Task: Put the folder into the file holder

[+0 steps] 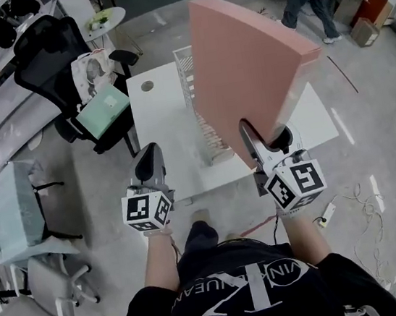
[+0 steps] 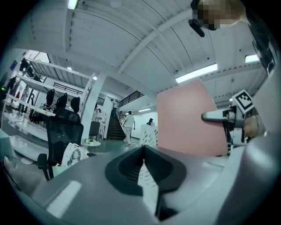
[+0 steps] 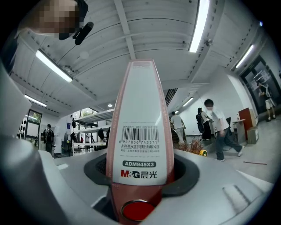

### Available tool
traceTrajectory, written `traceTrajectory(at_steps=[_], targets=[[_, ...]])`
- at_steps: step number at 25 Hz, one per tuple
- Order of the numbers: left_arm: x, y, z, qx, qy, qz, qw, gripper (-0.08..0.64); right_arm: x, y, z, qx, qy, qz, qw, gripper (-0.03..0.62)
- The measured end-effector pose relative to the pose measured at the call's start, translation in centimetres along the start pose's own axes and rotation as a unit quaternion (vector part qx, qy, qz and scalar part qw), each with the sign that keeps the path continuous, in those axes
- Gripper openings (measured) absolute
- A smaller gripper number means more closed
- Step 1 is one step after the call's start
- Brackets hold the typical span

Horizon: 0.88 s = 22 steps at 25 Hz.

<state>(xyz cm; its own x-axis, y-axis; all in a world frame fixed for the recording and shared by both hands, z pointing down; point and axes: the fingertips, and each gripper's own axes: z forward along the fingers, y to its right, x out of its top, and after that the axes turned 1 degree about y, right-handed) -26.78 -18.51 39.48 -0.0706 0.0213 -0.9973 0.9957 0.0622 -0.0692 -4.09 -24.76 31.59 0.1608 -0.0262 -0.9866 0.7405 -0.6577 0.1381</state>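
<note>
Keep thick pink folder (image 1: 244,67) upright, aligned over white wire file holder (image 1: 186,75); right gripper (image 1: 267,138) fingers clamp it, left gripper (image 1: 147,159) fingers closed, empty.

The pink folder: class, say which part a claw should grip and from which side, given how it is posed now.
Grip the pink folder across its narrow labelled spine, near the lower end, coming from the person's side, as the right claw does. The spine looks stiff and slim enough for the jaws; the upright pose leaves the far edge free to enter the file holder.
</note>
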Motion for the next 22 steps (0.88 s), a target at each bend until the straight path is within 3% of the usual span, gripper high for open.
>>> traceTrajectory(at_steps=[6,22], targets=[[0.3,-1.8,2.3,-0.016,-0.008,-0.001,0.9998,0.0,-0.3,-1.1,2.0,-0.015,-0.025,-0.031,0.999,0.284],[-0.8,-5.6,5.9,-0.044,-0.029,-0.002,0.9986,0.0,-2.9,-1.5,7.6,-0.056,-0.037,-0.035,0.997,0.287]])
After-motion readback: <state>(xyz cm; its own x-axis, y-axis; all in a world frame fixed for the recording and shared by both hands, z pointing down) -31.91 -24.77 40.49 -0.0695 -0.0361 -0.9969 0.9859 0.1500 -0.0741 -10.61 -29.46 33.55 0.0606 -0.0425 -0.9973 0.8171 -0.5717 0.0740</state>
